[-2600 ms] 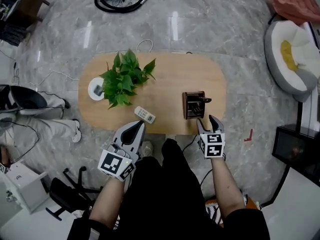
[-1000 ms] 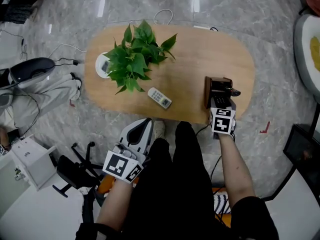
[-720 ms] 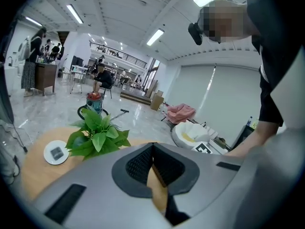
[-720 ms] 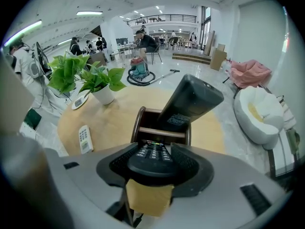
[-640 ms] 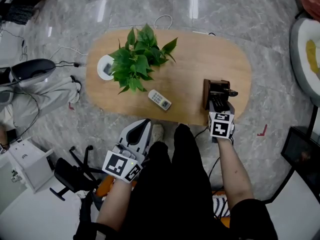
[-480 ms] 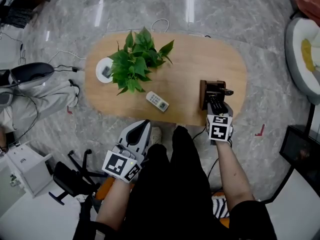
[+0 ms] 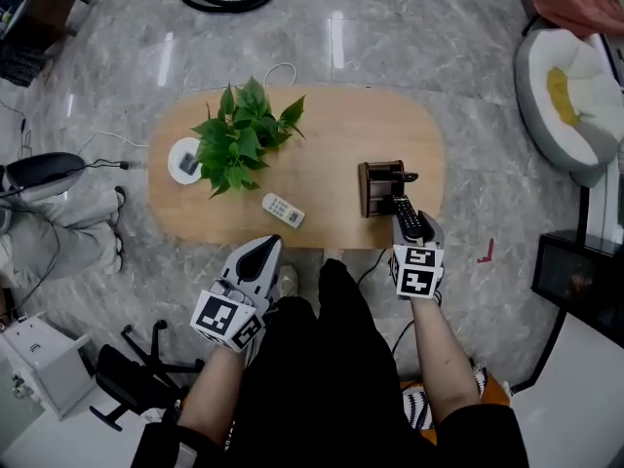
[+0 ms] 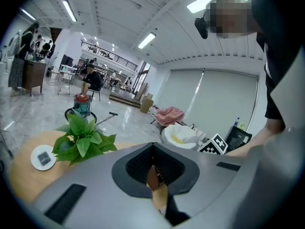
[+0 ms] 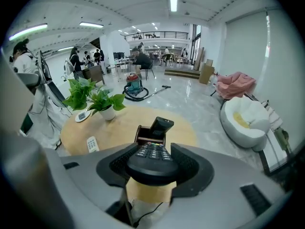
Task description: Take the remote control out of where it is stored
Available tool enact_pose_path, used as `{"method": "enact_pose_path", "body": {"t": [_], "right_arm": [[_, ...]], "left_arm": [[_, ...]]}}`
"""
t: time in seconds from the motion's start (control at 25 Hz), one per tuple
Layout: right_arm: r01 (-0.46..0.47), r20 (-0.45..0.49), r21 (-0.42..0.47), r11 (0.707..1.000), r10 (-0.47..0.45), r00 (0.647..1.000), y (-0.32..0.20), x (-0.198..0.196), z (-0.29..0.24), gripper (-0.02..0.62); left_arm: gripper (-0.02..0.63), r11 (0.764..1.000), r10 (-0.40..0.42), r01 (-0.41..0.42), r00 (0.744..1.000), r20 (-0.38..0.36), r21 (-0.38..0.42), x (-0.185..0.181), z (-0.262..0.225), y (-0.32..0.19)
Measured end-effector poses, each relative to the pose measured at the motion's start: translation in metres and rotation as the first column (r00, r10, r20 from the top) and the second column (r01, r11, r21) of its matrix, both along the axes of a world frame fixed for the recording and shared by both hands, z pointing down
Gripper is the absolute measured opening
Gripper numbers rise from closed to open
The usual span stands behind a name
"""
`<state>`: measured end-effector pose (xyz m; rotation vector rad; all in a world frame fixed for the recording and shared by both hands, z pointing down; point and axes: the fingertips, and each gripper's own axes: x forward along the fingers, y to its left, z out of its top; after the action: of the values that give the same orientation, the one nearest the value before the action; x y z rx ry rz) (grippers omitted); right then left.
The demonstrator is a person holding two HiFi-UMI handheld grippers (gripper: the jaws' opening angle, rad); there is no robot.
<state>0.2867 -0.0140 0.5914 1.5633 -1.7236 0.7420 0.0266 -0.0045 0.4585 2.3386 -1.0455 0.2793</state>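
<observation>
The right gripper (image 9: 152, 150) has its jaws partly spread and clamped on the near end of the black remote control (image 9: 151, 162), with the button face up and the far end pointing toward the wooden holder (image 9: 143, 133). The bare right forearm (image 7: 439, 359) reaches forward, the gripper tilted steeply down. In the head view the remote control (image 7: 404, 214) sits just outside the holder (image 7: 378, 188), on its near right side, clear of its compartments. A second dark remote (image 9: 161, 124) stands tilted in the holder. The left gripper (image 7: 270, 246) has its jaws together on nothing, well to the near left of the holder.
</observation>
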Motion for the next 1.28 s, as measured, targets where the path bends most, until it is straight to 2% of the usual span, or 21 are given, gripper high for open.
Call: {"method": "enact_pose_path", "body": {"t": [0.2, 0.4, 0.8, 1.28], "right_arm": [[0.012, -0.011, 0.023, 1.0, -0.012, 1.0, 0.009, -0.003, -0.012, 0.219], [0.052, -0.005, 0.044, 0.998, -0.051, 0.999, 0.005, -0.022, -0.023, 0.219], [0.176, -0.017, 0.058, 0.983, -0.175, 0.984, -0.02, -0.061, -0.026, 0.219], [0.328, -0.019, 0.023, 0.945, -0.327, 0.945, -0.045, -0.108, -0.002, 0.219]], "left_arm": [[0.006, 1.0, 0.007, -0.007, 1.0, -0.001, 0.01, -0.003, -0.004, 0.005], [0.006, 1.0, -0.019, 0.019, 1.0, 0.008, 0.013, -0.017, -0.005, 0.008], [0.006, 0.993, -0.113, 0.113, 0.994, -0.006, 0.019, -0.045, -0.006, 0.01], [0.006, 0.973, -0.232, 0.231, 0.972, 0.037, 0.016, -0.086, -0.001, 0.011]]}}
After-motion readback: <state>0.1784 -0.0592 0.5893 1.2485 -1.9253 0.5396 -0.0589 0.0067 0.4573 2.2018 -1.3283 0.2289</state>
